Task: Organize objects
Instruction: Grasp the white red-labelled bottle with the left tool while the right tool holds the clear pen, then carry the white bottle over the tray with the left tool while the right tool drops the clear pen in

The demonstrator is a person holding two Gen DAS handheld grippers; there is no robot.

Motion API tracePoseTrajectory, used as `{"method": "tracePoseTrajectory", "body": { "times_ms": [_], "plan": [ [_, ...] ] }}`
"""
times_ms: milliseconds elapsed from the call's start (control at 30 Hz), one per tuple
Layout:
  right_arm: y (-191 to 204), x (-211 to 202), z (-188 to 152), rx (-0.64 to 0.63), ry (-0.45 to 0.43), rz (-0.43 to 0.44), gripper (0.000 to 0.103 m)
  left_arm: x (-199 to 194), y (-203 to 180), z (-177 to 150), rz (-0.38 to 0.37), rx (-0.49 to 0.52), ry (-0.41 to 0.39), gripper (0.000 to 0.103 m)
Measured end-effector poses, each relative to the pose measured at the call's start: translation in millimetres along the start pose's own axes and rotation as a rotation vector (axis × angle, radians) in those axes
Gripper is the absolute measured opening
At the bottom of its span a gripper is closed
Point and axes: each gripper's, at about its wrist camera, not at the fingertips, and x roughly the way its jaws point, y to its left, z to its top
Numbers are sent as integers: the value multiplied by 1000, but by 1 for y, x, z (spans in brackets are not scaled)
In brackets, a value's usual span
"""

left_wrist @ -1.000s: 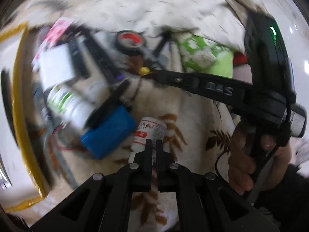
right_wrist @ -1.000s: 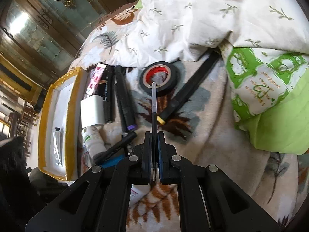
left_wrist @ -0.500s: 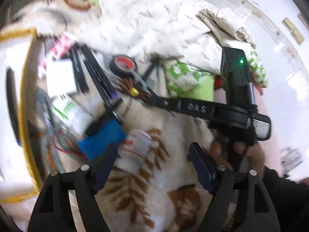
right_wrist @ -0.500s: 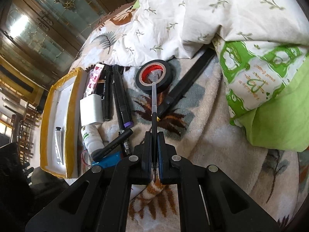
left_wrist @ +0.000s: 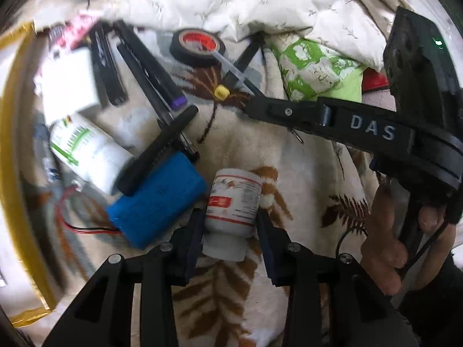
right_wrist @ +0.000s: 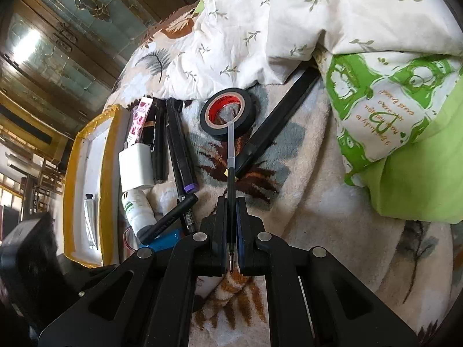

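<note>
White bottle (left_wrist: 231, 211) lies on blanket (left_wrist: 303, 188) btwn closing left gripper (left_wrist: 230, 237) jaws, grasp step; right gripper (right_wrist: 231, 228) clenched on pen (right_wrist: 230, 156); next likely needs firm squeeze, lift to tray (right_wrist: 108, 144).

A fleecy, leaf-patterned blanket (left_wrist: 303, 173) is seen under a smooth, glossy white plastic bottle (left_wrist: 233, 202) with a paper label. Matt black plastic is shown on the left tool (left_wrist: 230, 234); the tape roll (right_wrist: 228, 111) looks glossy.
</note>
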Motion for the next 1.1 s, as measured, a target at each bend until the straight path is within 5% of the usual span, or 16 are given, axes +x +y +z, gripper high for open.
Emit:
{"method": "tracePoseTrajectory", "body": {
  "times_ms": [233,467,600,800,1100],
  "plan": [
    [3,3,3,-15,8,-12,5,0,-9,-10,70,58,-12,36],
    [14,-3,7,-23,-12,16,5,-66,12,-21,-55,-65,-163,36],
    [42,-8,13,-54,-27,72,5,-117,36,-17,-67,-146,-286,36],
    [109,-6,15,-139,-48,188,5,-174,99,-13,117,-260,-448,36],
    [186,62,-2,-219,37,242,5,-169,175,-33,267,-492,-451,36]
  ]
}}
